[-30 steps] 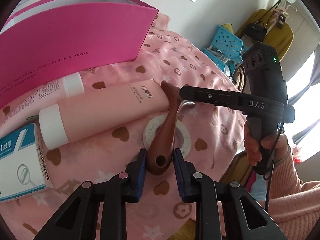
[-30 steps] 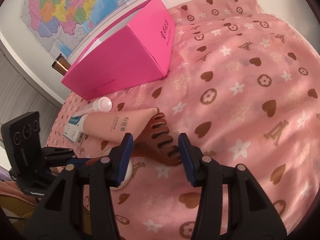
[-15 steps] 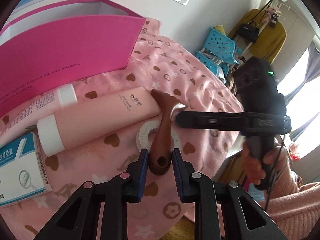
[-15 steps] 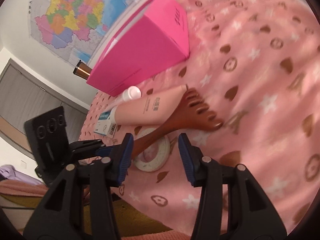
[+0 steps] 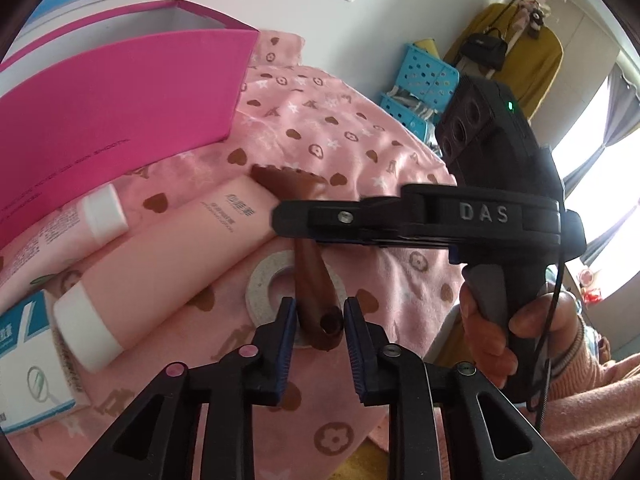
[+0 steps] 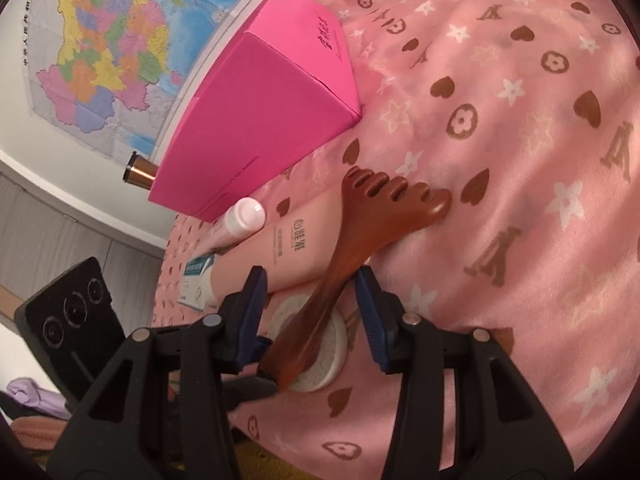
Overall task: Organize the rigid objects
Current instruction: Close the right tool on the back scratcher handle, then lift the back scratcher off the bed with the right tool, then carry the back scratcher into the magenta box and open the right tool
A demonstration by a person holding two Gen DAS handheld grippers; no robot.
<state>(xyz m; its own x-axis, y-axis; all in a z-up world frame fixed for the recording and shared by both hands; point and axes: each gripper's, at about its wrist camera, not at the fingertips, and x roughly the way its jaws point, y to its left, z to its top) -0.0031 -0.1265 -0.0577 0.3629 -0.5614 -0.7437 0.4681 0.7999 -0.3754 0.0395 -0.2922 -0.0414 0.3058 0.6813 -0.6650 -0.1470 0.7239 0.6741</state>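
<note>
A brown wooden claw-shaped massager [image 5: 310, 280] [image 6: 356, 248] lies across a white tape roll [image 5: 272, 276] [image 6: 320, 360] on the pink cloth, its toothed head beside a large pink tube [image 5: 172, 256] [image 6: 288, 244]. My left gripper [image 5: 319, 322] is open with its jaws on either side of the handle end, not clamped. My right gripper [image 6: 310, 300] is open and straddles the handle's middle from above; its body [image 5: 480, 220] crosses the left wrist view.
An open magenta box [image 5: 120, 92] [image 6: 264, 104] stands behind the tubes. A smaller pink tube with white cap [image 5: 100, 216] [image 6: 244, 216] and a blue-white carton [image 5: 28, 356] [image 6: 196, 280] lie at the left. The table edge is close in front.
My left gripper has opened a little around the handle end. My right gripper has moved from the toothed head down over the handle's middle, closer to the left gripper.
</note>
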